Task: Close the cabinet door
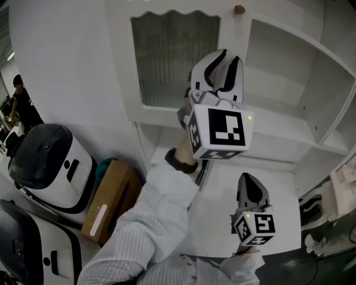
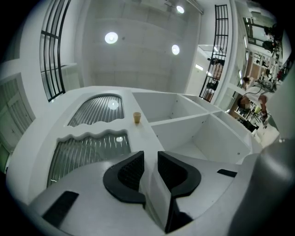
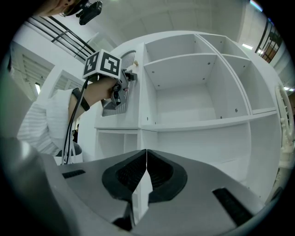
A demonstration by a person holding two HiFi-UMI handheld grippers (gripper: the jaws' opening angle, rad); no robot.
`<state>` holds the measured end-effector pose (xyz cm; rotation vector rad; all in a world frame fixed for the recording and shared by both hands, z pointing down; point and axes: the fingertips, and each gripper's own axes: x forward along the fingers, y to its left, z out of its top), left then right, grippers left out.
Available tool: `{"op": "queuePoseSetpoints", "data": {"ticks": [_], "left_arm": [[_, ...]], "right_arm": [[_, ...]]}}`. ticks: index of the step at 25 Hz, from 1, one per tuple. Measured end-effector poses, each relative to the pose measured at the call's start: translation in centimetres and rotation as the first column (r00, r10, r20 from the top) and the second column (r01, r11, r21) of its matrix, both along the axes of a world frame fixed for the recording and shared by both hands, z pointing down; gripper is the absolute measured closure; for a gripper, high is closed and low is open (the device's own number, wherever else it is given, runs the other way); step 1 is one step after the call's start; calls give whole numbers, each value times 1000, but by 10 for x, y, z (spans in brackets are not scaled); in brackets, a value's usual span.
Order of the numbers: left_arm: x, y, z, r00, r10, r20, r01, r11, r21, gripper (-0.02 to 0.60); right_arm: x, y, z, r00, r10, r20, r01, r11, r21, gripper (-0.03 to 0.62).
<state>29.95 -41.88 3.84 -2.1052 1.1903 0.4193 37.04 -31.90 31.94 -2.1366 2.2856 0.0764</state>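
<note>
Left gripper view: pinching cabinet door (image 2: 92, 152) edge with left tool (image 2: 148, 159); right tool (image 3: 146, 159) pressed together, empty. Swing door slowly across open shelves (image 2: 193, 120), without twisting, until flush.

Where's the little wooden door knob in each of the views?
Head view: knob at the top edge, right of centre.
Left gripper view: knob just left of centre, on the cabinet door.
Right gripper view: not visible.
Shared landmark: the open white shelves.
</note>
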Motion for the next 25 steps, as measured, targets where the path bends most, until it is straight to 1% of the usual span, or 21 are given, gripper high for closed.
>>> {"op": "queuePoseSetpoints", "data": {"ticks": [5,10,13,16,20,23,25], "left_arm": [[1,-1,0,1000,12,3,-12,1000,0,483],[9,-3,4,997,-8,73,7,1000,19,482],[6,4,9,995,2,101,-4,1000,18,482],[-2,21,17,992,59,110,-60,998,1,483],[-12,43,35,981,145,131,-138,989,-59,482],[-20,61,58,966,192,174,-176,979,-104,482],[-28,73,79,957,206,206,-180,974,-135,482]], "right_arm": [[0,-1,1,1000,4,-8,-4,1000,-9,582],[-1,-2,1,1000,-3,-13,3,1000,-12,582],[-6,1,0,1000,-4,-17,4,1000,-9,582],[-11,6,1,1000,-11,-22,11,1000,-10,580],[-19,8,-2,999,-37,-24,37,999,-5,582],[-29,11,-7,997,-67,-32,67,998,3,582],[-39,14,-6,994,-97,-45,97,995,-1,581]]}}
